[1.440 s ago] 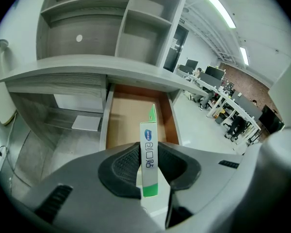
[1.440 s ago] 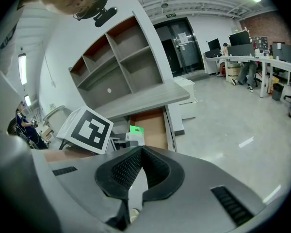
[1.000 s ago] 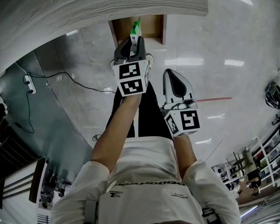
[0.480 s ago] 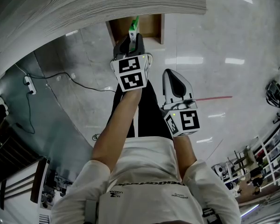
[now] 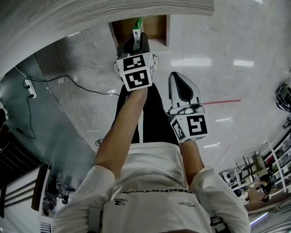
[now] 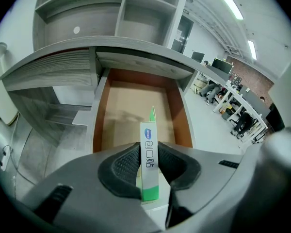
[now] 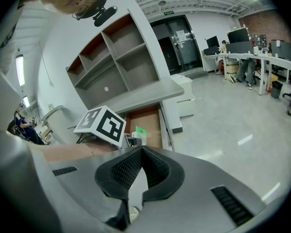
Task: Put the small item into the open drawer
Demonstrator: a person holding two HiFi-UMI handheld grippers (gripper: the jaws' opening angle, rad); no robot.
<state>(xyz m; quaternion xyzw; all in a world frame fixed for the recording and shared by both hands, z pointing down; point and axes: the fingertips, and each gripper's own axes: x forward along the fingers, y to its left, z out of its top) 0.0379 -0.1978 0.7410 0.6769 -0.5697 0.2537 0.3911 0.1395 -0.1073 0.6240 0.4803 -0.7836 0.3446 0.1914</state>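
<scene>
Left gripper jaws clamped on slim green/white box, upright, w/ open brown drawer just beyond; shelves far above.

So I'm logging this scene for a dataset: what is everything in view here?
small box: one, white and green, in front of the drawer
drawer: one, brown inside, open, under the desktop
desktop: one, grey wood grain, above the drawer
shelves: one unit, grey, above the desktop
power strip: one, white, floor at left
cable: one, black, across the floor
left gripper: one, grey, shut on the small box
right gripper: one, grey, shut, empty
</scene>
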